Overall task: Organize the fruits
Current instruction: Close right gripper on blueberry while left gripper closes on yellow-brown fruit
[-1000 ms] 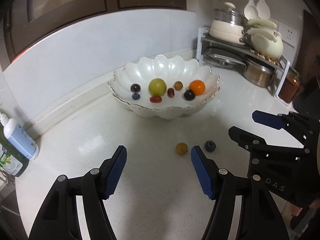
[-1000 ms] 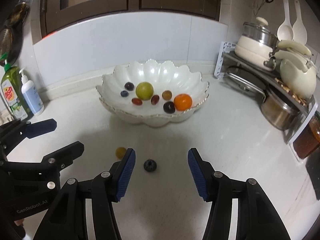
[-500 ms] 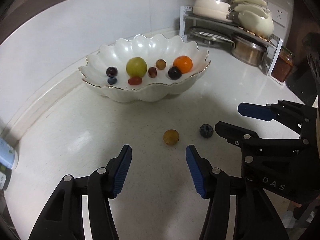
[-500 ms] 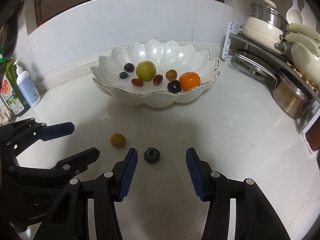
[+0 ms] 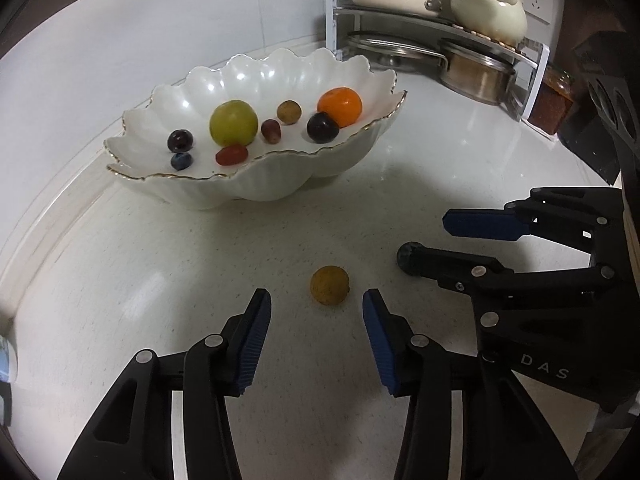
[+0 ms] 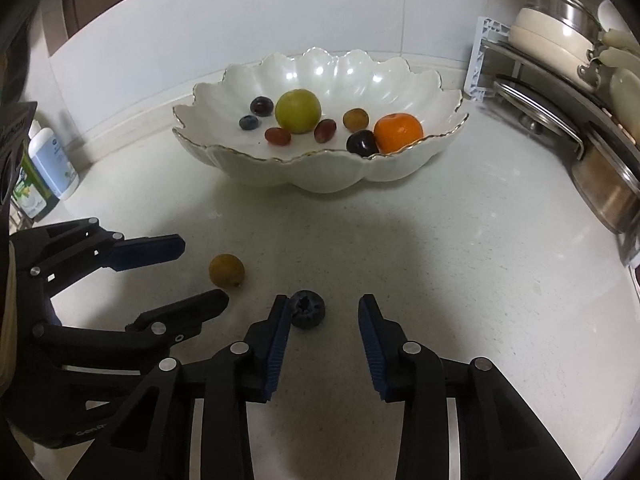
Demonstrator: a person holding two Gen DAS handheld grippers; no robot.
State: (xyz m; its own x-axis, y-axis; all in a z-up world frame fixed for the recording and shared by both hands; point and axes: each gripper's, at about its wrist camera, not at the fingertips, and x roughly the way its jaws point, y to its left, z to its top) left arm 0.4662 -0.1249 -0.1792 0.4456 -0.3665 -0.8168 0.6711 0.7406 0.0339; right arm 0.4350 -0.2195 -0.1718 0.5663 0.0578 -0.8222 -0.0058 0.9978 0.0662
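A white scalloped bowl holds a green plum, an orange and several small grapes and berries. On the counter in front of it lie a yellow-brown round fruit and a blueberry. My left gripper is low over the counter with the yellow-brown fruit between its closing jaws, neither pad touching it. My right gripper straddles the blueberry, jaws closing. The berry rests against the left pad and the right pad stands apart.
A metal rack with pots, lids and cream cookware fills the back right corner. A jar stands beside it. Soap bottles stand at the left against the white wall.
Both grippers have sunk toward the counter and narrowed their jaws. The yellow-brown fruit now sits between the left jaws, and the blueberry has come against the right gripper's left pad.
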